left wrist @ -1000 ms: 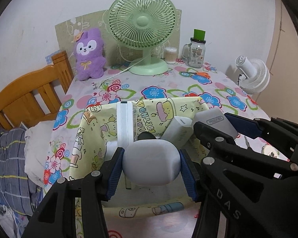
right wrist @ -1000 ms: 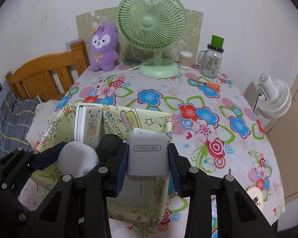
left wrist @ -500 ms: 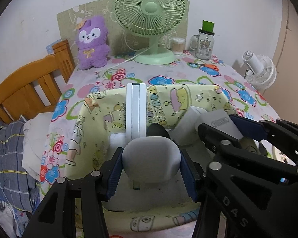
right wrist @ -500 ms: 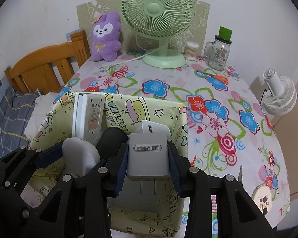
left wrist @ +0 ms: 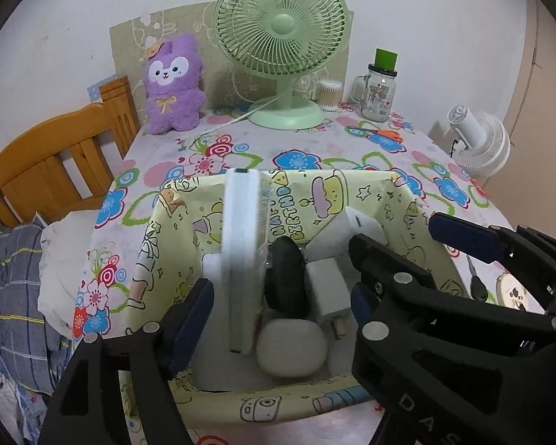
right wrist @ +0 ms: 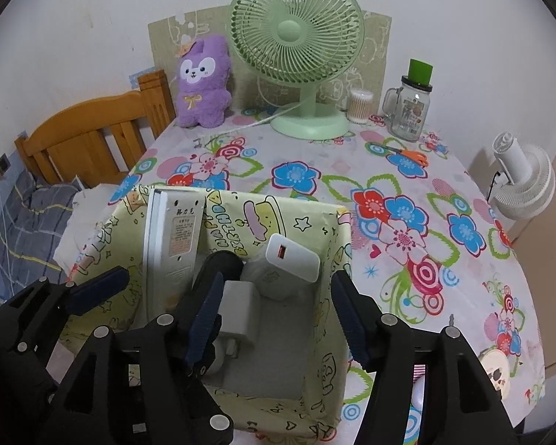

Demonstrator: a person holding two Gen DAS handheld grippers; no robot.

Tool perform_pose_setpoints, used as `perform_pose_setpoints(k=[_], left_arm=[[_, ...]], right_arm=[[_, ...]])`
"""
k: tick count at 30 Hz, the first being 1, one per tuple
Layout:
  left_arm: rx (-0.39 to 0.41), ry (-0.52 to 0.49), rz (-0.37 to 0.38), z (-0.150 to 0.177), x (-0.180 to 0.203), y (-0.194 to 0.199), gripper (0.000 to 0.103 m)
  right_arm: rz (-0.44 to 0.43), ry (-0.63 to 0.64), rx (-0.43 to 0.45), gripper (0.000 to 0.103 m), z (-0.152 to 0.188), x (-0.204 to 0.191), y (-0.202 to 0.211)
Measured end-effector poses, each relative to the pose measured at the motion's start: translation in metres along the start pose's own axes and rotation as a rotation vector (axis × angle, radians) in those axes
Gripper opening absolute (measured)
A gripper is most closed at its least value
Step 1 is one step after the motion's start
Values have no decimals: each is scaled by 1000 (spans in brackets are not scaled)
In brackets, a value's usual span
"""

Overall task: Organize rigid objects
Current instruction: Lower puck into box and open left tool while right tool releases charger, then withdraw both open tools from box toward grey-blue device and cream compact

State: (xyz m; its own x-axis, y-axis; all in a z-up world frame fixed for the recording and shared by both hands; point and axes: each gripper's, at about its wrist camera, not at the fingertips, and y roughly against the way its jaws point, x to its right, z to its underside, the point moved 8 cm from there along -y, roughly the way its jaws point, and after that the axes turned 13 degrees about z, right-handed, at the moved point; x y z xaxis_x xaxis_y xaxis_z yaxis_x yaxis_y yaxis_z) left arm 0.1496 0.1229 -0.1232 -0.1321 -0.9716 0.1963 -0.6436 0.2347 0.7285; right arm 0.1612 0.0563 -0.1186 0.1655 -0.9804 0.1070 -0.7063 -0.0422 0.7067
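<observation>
A yellow cartoon-print box [left wrist: 356, 402] [right wrist: 326, 371] stands on the flowered table. Inside it a white remote [left wrist: 241, 252] [right wrist: 181, 237] stands upright beside a black object [left wrist: 285, 278] and a white charger [right wrist: 291, 259]. My left gripper [left wrist: 276, 315] hangs over the box with its jaws opening; a white rounded case [left wrist: 291, 348] lies loose on the box floor below them. My right gripper [right wrist: 276, 319] is also opening, and the grey plug adapter [right wrist: 237, 311] [left wrist: 328, 289] lies in the box, touching neither pad.
At the back stand a green fan [right wrist: 296, 33], a purple plush [right wrist: 202, 81], a cotton-swab tub [right wrist: 359, 105] and a green-lidded jar [right wrist: 409, 111]. Orange scissors [right wrist: 413, 155] lie nearby. A white fan [right wrist: 524, 185] is off the right edge, a wooden headboard [right wrist: 89, 137] left.
Both grippers have opened. The rounded case has left the left jaws and the grey plug adapter has left the right jaws; both now lie inside the box.
</observation>
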Motion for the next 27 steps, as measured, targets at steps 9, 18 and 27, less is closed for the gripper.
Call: perform_pose_setpoints(k=[9, 18, 27], left_arm=[[13, -20, 5, -1, 14, 7, 85], [21, -40, 9, -1, 31, 12, 89], [29, -62, 13, -1, 48, 17, 89]], right_arm=[[19, -16, 22, 71, 2, 12, 12], [31, -26, 38, 75, 5, 27, 23], [40, -42, 45, 77, 9, 44, 32]])
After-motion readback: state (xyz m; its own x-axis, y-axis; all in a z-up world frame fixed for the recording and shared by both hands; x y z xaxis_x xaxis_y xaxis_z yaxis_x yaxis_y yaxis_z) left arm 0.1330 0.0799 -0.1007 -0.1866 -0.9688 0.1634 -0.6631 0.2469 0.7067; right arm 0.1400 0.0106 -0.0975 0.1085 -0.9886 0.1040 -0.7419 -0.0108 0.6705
